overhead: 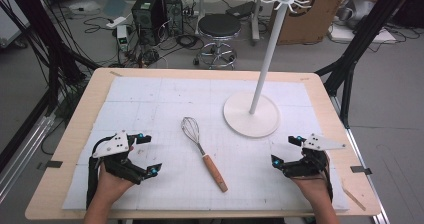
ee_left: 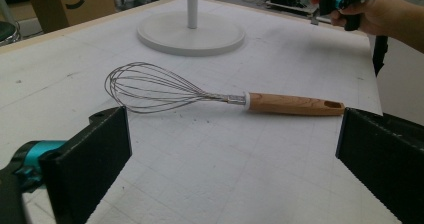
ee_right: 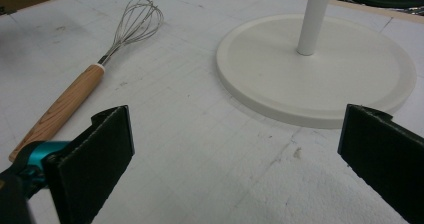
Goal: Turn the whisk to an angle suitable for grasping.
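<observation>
While both grippers rest wide open and empty, left gripper (overhead: 142,154) and right gripper (overhead: 286,151) flank the wire whisk with a wooden handle (overhead: 203,152), lying just beside the white hook stand's round base (overhead: 235,119). Nothing is grasped yet; probably next comes closing on the handle.

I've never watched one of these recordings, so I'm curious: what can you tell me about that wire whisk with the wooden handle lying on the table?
The wire whisk with the wooden handle lies flat on the white gridded mat, between the two grippers and touched by neither. Its balloon of thin steel loops points toward the far edge, near the white round stand base but apart from it. A pale collar joins the wires to a reddish-brown grained handle, which has a hanging hole at its end and angles toward the person's right.
</observation>
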